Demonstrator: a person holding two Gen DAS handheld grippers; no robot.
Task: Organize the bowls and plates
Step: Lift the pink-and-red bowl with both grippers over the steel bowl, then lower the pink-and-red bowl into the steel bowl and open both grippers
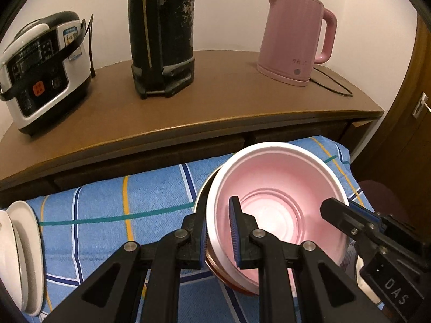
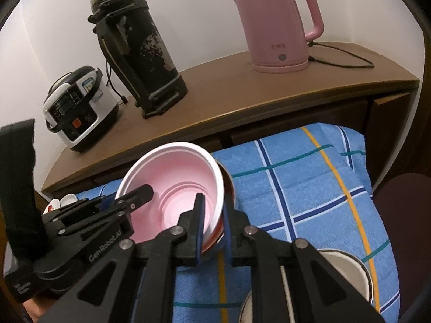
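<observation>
Fingers clamping pink bowl, blue checked cloth, wooden counter

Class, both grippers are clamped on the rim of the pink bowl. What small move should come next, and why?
Probably lower the pink bowl a little to seat it: the left gripper and right gripper pinch opposite sides of its rim, and it sits tilted in a red bowl above the blue cloth.

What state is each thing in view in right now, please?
Pink bowl: tilted, nested in a red-rimmed bowl, gripped on opposite rims.
Left gripper: shut on the bowls' rim.
Right gripper: shut on the bowls' rim.
Pink kettle: upright, lid closed.
Rice cooker: lid closed.
Black flask: upright.
</observation>
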